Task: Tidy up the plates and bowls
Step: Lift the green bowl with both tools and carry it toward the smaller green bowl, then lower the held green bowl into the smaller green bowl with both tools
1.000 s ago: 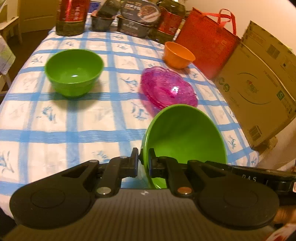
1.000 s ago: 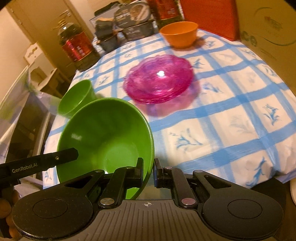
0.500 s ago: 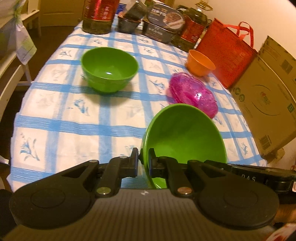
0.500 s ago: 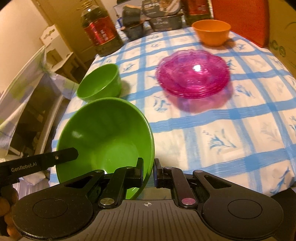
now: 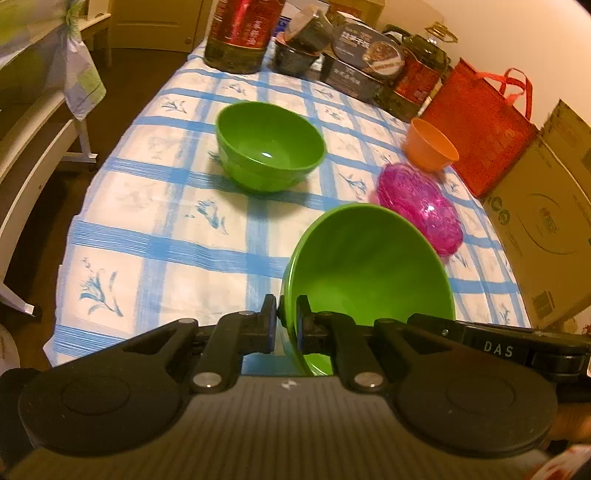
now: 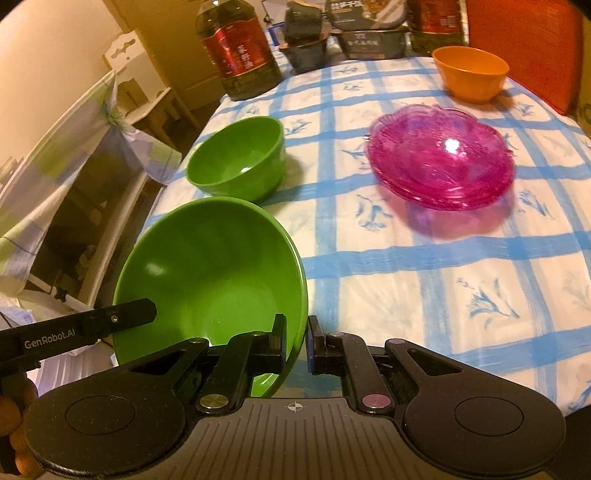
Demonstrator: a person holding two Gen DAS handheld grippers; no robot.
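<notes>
Both grippers hold one large green bowl (image 5: 369, 269) by opposite sides of its rim, lifted above the near part of the table. My left gripper (image 5: 286, 325) is shut on its left rim; my right gripper (image 6: 296, 341) is shut on its right rim, where the same held bowl (image 6: 210, 269) shows. A smaller green bowl (image 5: 269, 146) (image 6: 238, 158) stands upright on the blue-checked tablecloth (image 5: 155, 229) beyond. A stack of pink glass plates (image 5: 419, 206) (image 6: 441, 155) lies to the right, and an orange bowl (image 5: 430, 144) (image 6: 471, 72) sits behind them.
Large oil bottles (image 5: 238, 33), dark food boxes (image 5: 364, 62) and a red bag (image 5: 480, 122) crowd the table's far edge. A cardboard box (image 5: 546, 229) stands at the right side. White furniture (image 5: 29, 147) is left of the table.
Both grippers have carried the held bowl leftward along the table's near edge. The small green bowl and pink plates have shifted right in both views, and more of the room's left side shows.
</notes>
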